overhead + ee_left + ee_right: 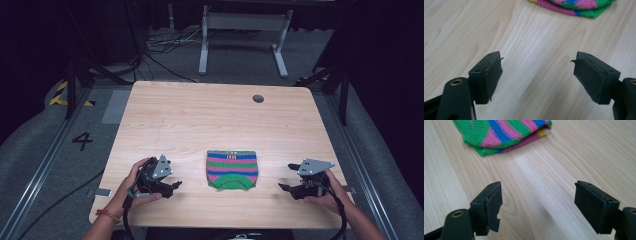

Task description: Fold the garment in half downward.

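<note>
1. Now the folded knitted cloth with green, pink and blue stripes lies flat on the light wooden table, near the front edge and about in the middle between the two hands.
2. On the left side of the high view, the left gripper is held low over the table by the person's left hand. It points toward the cloth but stays apart from it.
3. Its jaws stand wide apart with nothing between them; in the left gripper view, bare wood shows between the two black pads, and the striped cloth is at the top edge, some way ahead.
4. On the other side, the right gripper is held by the right hand, also low and near the cloth without touching it.
5. Its jaws are also spread with nothing in them. In the right gripper view the cloth lies ahead at the upper left, clear of the pads.
6. A small round grey hole sits in the far part of the table, well apart from the cloth.
</note>
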A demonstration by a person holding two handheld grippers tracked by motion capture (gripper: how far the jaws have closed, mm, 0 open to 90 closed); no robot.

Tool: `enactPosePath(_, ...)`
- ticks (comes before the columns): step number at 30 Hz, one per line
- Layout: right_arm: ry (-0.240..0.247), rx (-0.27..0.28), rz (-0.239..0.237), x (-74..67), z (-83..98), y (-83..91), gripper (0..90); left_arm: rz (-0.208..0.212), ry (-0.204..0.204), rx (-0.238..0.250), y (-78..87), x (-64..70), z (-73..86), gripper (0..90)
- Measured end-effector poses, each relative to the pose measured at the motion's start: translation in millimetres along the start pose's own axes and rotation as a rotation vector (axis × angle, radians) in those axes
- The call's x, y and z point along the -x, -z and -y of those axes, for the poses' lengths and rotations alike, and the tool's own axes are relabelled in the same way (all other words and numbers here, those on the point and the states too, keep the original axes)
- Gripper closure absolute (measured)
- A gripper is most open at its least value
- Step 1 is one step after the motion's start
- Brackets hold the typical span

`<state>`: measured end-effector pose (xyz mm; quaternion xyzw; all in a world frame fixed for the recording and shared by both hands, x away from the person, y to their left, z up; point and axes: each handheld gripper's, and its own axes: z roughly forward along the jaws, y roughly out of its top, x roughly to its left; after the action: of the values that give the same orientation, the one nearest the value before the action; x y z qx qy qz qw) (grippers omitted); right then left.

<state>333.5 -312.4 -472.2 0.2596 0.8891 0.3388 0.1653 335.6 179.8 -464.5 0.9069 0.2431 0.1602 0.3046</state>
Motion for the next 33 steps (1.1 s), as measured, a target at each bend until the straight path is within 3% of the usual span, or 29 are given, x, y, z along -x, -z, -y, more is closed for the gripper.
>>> enactPosePath(12,-0.104,-0.003,0.062,22.3,42.8,17.0,21.7,-0.025,0.064,-0.028,8.6,-16.4,30.5,22.8)
enactPosePath(19,-0.124,-0.010,0.081,28.7,57.0,25.4,19.2,-0.010,0.125,-0.025,19.0,-21.3,50.3,21.1)
enactPosePath(25,-0.158,-0.014,0.079,29.1,68.9,25.3,19.1,-0.012,0.186,-0.010,24.3,-25.8,65.5,20.9)
enactPosePath(29,-0.206,0.016,0.073,28.8,75.2,26.0,18.8,-0.013,0.221,-0.013,24.2,-27.4,75.8,20.9)
enactPosePath(30,-0.226,0.030,0.067,29.3,78.3,26.0,18.1,-0.014,0.248,-0.008,24.1,-29.0,80.6,21.0)
enactPosePath(33,-0.243,0.034,0.063,29.9,79.7,26.1,17.6,-0.016,0.262,-0.007,23.9,-29.7,83.4,18.8)
